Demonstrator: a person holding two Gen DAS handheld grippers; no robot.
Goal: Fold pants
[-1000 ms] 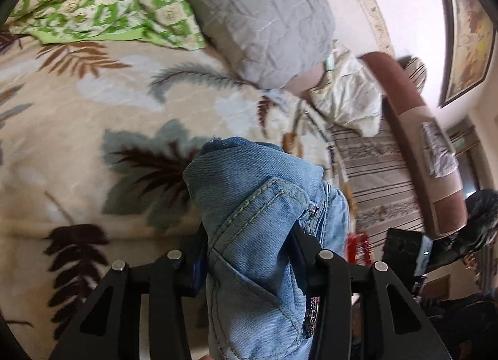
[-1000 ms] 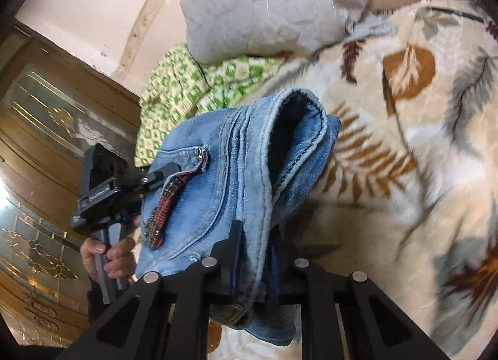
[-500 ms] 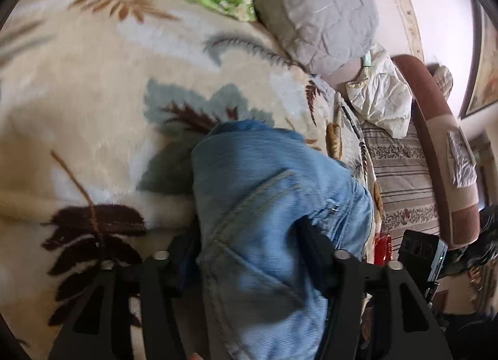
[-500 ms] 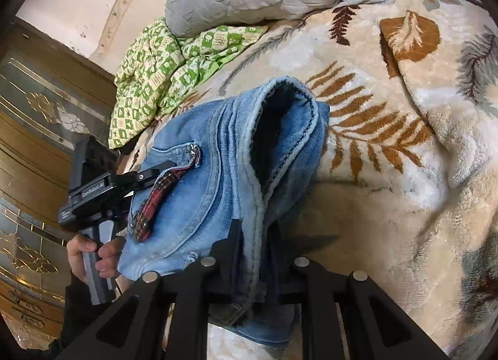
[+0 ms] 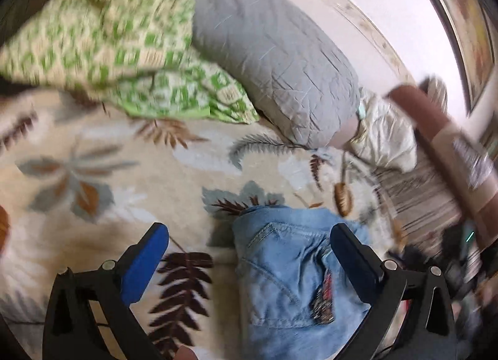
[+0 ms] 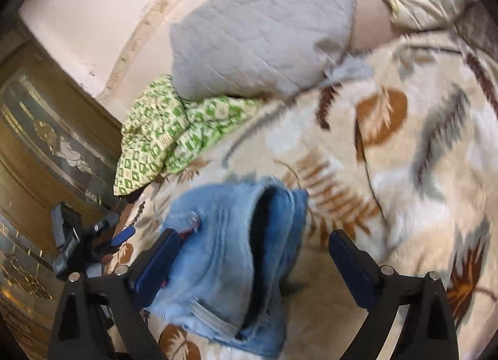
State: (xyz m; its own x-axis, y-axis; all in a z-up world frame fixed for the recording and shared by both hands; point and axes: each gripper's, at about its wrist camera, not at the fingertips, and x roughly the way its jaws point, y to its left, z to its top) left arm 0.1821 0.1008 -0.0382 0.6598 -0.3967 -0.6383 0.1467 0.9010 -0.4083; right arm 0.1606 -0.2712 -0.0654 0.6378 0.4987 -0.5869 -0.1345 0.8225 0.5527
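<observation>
The folded light-blue pants (image 5: 292, 279) are lying in a thick bundle on the leaf-print blanket (image 5: 102, 192), pocket up. Both the left gripper (image 5: 249, 245) and the right gripper (image 6: 253, 246) are opening wide over them, pads pressing nothing. Beyond, a grey pillow (image 5: 274, 52) is resting.

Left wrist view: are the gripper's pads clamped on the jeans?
No: the left gripper is opening, its blue pads clear of the folded jeans on the blanket.

Leaf-print blanket (image 5: 93, 204) over the bed, folded blue jeans (image 5: 289, 276), green checked cloth (image 5: 130, 58), grey quilted pillow (image 5: 280, 58)
</observation>
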